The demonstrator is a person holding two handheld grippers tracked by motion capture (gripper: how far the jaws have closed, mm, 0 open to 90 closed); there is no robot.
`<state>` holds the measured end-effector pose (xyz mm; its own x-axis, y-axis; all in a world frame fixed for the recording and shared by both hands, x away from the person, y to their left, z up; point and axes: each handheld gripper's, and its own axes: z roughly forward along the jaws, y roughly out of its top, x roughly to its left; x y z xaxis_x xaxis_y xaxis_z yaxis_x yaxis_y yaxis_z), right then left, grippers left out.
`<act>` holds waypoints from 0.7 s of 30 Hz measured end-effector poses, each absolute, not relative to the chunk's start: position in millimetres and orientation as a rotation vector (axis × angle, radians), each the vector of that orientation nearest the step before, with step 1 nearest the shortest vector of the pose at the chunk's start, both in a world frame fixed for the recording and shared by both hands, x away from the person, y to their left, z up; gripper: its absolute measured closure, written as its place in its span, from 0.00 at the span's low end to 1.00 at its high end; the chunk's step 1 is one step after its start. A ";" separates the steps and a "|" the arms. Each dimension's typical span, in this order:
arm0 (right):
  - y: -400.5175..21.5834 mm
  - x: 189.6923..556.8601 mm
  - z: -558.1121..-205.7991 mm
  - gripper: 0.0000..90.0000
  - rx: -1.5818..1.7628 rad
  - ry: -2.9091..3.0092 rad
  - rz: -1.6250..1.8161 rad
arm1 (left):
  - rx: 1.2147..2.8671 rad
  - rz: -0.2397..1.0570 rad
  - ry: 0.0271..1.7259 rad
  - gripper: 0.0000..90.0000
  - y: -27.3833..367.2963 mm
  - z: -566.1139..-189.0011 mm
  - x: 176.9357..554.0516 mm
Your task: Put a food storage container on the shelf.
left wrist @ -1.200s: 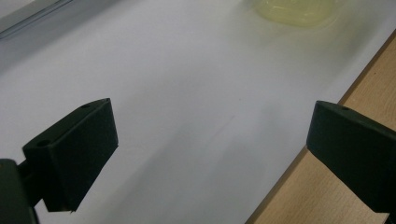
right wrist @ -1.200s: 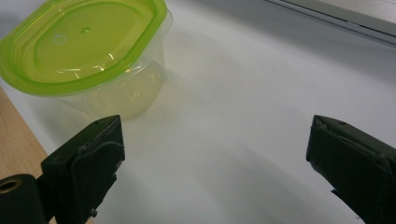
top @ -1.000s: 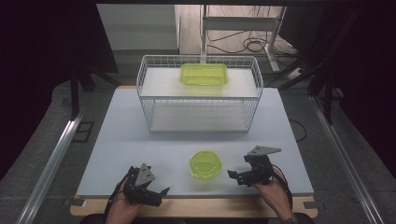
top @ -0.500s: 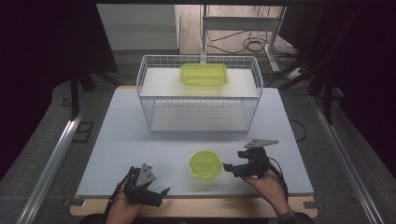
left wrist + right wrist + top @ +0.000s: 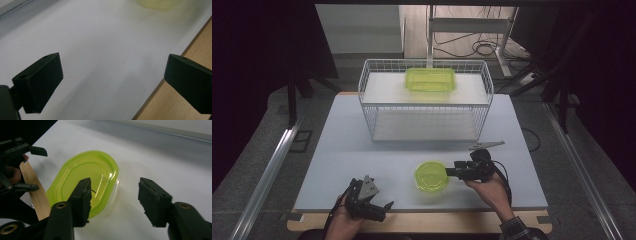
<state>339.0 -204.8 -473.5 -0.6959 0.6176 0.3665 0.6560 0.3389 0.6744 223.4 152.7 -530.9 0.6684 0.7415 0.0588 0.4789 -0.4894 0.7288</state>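
Green lid (image 5: 431, 176) flat on the white tabletop (image 5: 362, 145), near side of the wire basket (image 5: 427, 107), right gripper (image 5: 451, 172) half open, closing, just beside the lid's edge, gripping nothing, left gripper (image 5: 379, 202) wide open, empty, well apart from the lid.

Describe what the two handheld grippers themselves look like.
Both are black. The left gripper carries a grey three-cornered plate; its fingers are blocky black pads. The right gripper has a similar plate, brass-coloured pivots and a black cable.

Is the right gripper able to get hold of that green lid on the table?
Probably yes: the right gripper sits at the green lid's edge, jaws just been closing, pads not pressing yet, nothing between them.
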 end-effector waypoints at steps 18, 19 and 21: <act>-197.6 361.2 -492.9 0.77 -1.236 -2.333 -1.193 | 2.185 0.483 0.933 0.02 152.1 -531.2 223.4; -197.7 361.7 -493.2 0.79 -1.232 -2.322 -1.194 | 2.186 0.482 0.933 0.02 152.0 -531.2 223.4; -197.6 362.5 -493.4 0.83 -1.235 -2.289 -1.182 | 2.187 0.482 0.932 0.02 151.9 -531.3 223.3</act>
